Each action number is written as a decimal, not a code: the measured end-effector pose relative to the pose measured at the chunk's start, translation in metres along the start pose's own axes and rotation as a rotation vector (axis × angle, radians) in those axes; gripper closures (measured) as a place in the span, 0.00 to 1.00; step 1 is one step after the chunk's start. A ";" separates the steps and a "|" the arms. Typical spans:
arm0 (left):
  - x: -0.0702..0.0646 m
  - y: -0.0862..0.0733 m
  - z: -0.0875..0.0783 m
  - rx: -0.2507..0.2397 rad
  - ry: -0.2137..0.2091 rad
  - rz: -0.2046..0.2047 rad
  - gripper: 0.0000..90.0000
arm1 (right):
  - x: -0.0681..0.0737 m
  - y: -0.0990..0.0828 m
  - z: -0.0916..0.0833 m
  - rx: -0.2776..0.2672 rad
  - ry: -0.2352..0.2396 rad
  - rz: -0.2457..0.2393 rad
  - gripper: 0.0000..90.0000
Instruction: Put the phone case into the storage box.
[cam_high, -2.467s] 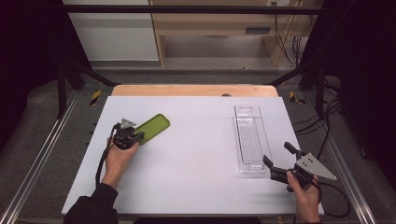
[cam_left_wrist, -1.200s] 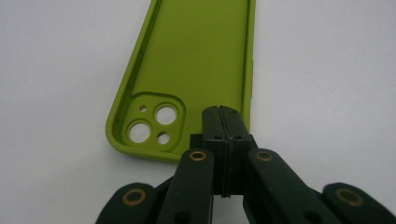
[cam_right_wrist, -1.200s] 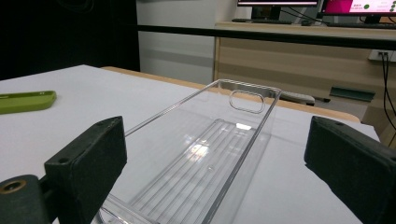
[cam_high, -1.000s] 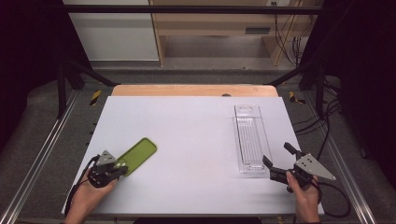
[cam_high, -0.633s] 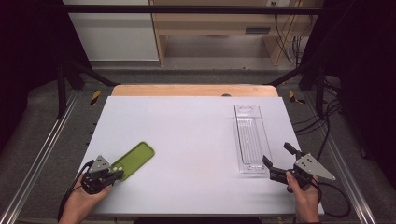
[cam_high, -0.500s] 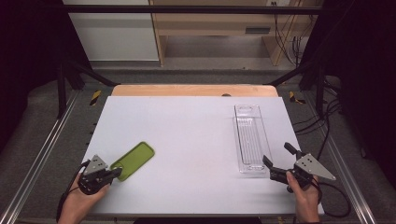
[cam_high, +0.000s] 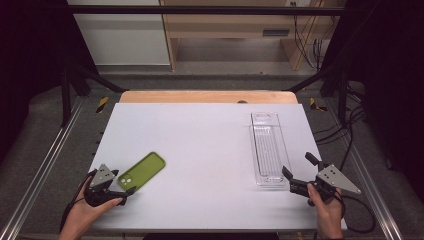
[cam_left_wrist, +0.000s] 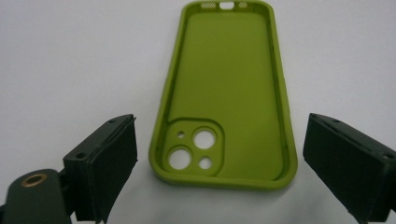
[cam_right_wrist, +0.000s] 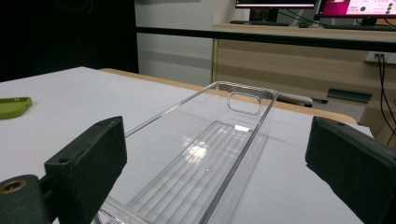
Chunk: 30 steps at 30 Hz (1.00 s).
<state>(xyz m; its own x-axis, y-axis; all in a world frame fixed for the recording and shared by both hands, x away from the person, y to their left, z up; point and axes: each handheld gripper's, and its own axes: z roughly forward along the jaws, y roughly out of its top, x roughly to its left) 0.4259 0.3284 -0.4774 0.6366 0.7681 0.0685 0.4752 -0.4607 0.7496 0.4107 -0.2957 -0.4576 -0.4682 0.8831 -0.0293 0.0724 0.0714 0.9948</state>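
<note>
Jaws of the left gripper (cam_high: 124, 192) stand wide apart, having just been opening, with nothing pressed between them; in the left gripper view the near, camera-hole end of the green phone case (cam_left_wrist: 224, 98) lies between their tips, touching neither. Jaws of the right gripper (cam_high: 296, 172) are likewise spread wide and hold nothing, their tips at either side of the near end of the clear plastic tray (cam_high: 268, 150).

Both grippers sit at the near edge of the white tabletop (cam_high: 205, 130), one at the left corner and one at the right, each in a hand that is cut off by the bottom of the high view. Whether the right jaws touch the tray's near wall is hard to tell, since that end is cut off at the bottom of the right gripper view and the clear plastic barely shows against the white surface.

One phone case lies open side up at the near left, angled away toward the far right. One tray lies lengthwise at the right, running from near to far, well apart from the case. Its ribbed floor and a slot in its far wall can be made out.
</note>
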 end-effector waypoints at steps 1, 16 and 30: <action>0.000 0.000 0.002 0.003 -0.005 -0.002 0.10 | 0.000 0.000 -0.001 -0.003 0.000 -0.004 0.06; 0.006 0.005 0.019 0.065 -0.061 0.001 0.10 | -0.001 0.000 -0.001 -0.004 0.000 0.004 0.06; -0.002 0.007 0.015 0.039 -0.076 0.018 0.18 | 0.003 0.004 -0.003 -0.020 -0.004 -0.012 0.07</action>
<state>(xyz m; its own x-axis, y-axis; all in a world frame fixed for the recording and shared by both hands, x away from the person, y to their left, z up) 0.4372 0.3166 -0.4821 0.6888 0.7243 0.0307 0.4854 -0.4923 0.7225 0.4066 -0.2941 -0.4531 -0.4652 0.8842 -0.0420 0.0491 0.0731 0.9961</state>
